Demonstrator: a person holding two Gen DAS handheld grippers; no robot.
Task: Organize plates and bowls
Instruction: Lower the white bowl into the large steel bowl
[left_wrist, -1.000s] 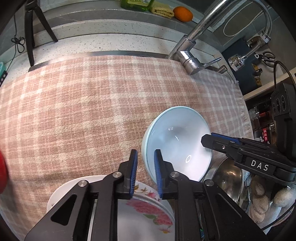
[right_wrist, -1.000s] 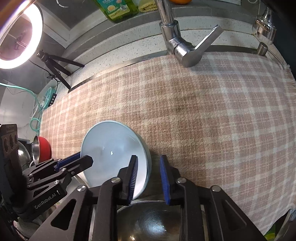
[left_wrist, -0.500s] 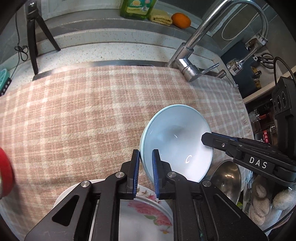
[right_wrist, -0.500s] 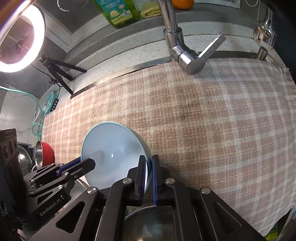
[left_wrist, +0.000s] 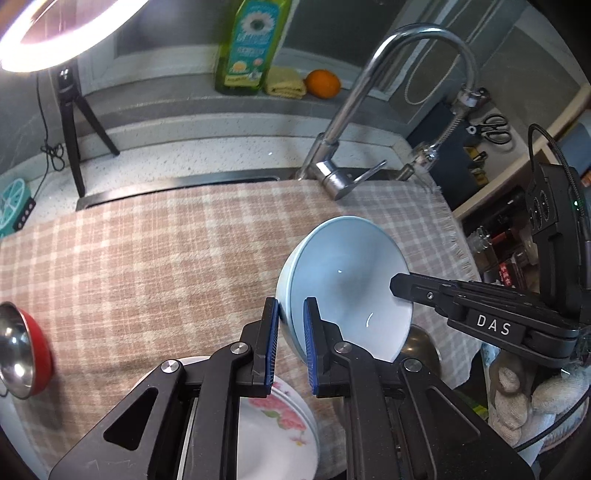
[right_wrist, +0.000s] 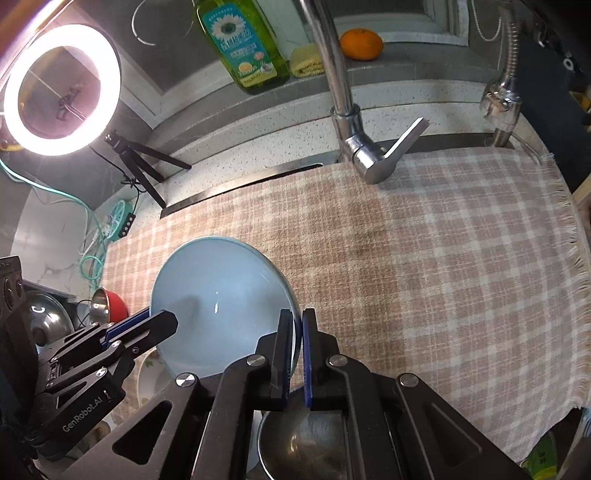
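Observation:
A light blue bowl (left_wrist: 347, 284) hangs tilted above the checked cloth (left_wrist: 147, 266), gripped on two opposite sides. My left gripper (left_wrist: 290, 314) is shut on its near rim in the left wrist view. My right gripper (right_wrist: 297, 325) is shut on the opposite rim of the bowl (right_wrist: 218, 306). Each gripper shows in the other's view: the right gripper (left_wrist: 397, 286) and the left gripper (right_wrist: 162, 323). A floral plate (left_wrist: 273, 435) lies below the left gripper. A steel bowl (right_wrist: 303, 443) sits under the right gripper. A red bowl (left_wrist: 26, 347) rests at the cloth's left edge.
A chrome faucet (right_wrist: 354, 144) rises at the back edge of the cloth. Behind it on the ledge stand a green soap bottle (right_wrist: 243, 48), a yellow sponge (right_wrist: 306, 61) and an orange (right_wrist: 361, 44). A ring light (right_wrist: 61, 88) on a tripod stands back left.
The right gripper's jaws closed onto the bowl's rim. Both grippers then rose with the blue bowl, which now hangs higher above the cloth.

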